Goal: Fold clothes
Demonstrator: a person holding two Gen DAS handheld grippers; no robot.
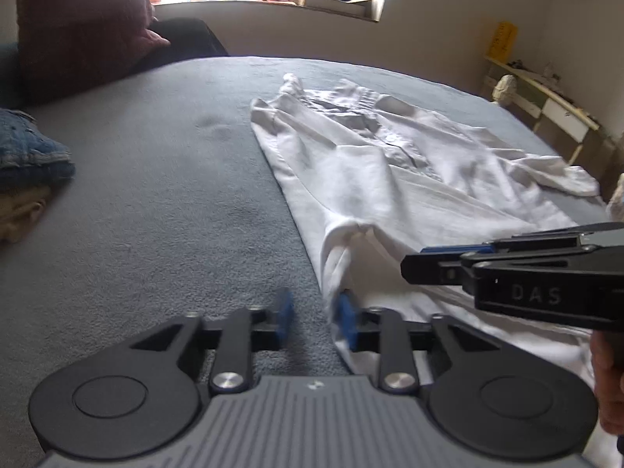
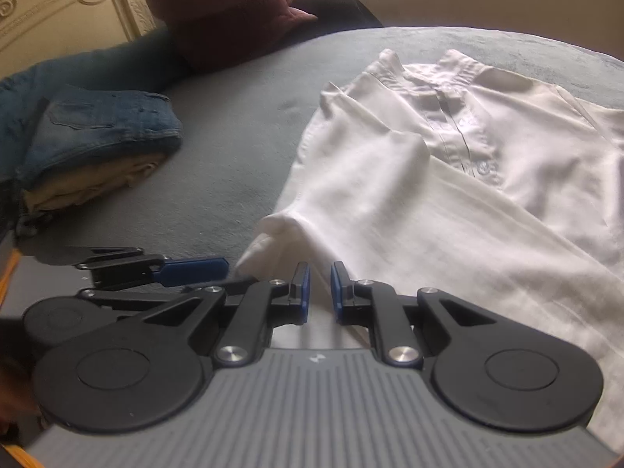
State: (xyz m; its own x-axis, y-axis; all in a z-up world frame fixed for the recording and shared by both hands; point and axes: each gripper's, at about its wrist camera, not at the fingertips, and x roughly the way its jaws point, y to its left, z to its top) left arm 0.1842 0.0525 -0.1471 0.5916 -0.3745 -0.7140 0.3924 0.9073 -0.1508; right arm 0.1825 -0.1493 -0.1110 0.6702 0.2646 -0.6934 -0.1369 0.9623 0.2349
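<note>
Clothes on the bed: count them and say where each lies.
4 visible. White shirt spread at right; folded jeans at left atop a tan garment; maroon jacket at the far edge. More may be hidden in the stack.

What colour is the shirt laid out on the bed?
White, plain; the shirt shows best in the right wrist view.

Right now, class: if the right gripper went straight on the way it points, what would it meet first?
Probably the white shirt: the right gripper points down at its folded near edge, though depth is unclear.
</note>
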